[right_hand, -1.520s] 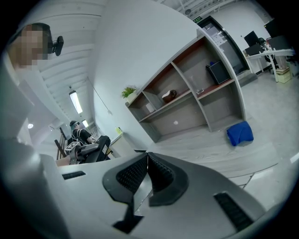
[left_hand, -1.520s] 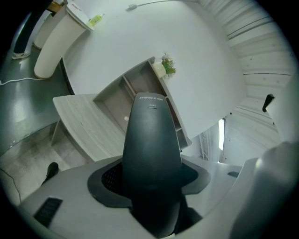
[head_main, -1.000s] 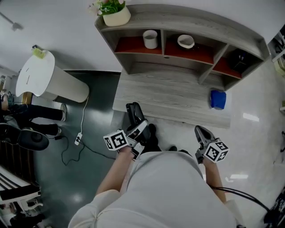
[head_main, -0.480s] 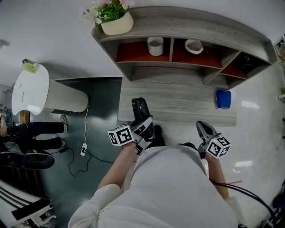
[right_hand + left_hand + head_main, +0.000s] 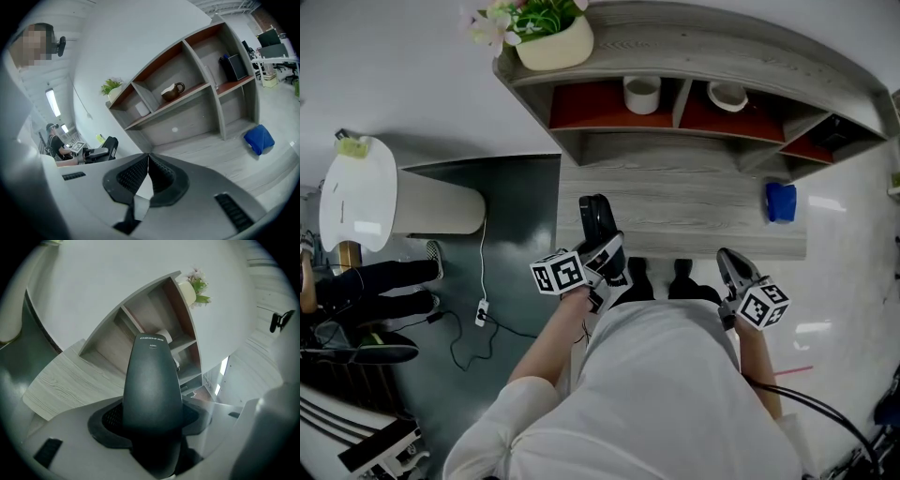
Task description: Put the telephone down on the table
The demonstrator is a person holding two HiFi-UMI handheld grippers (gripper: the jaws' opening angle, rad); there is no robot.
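A black telephone handset sticks out of my left gripper, whose jaws are shut on its lower half. It hangs over the near left edge of the grey wooden table. My right gripper is shut with nothing in it, held just short of the table's near edge on the right. From the right gripper view the telephone shows far off at the left.
A blue cloth lies at the table's right end. Behind the table a shelf unit holds a white cup and a bowl, with a potted plant on top. A white round bin and a cable are on the floor at the left.
The person has stepped closer to the table. Both grippers have moved forward, and the telephone now reaches over the table's near edge.
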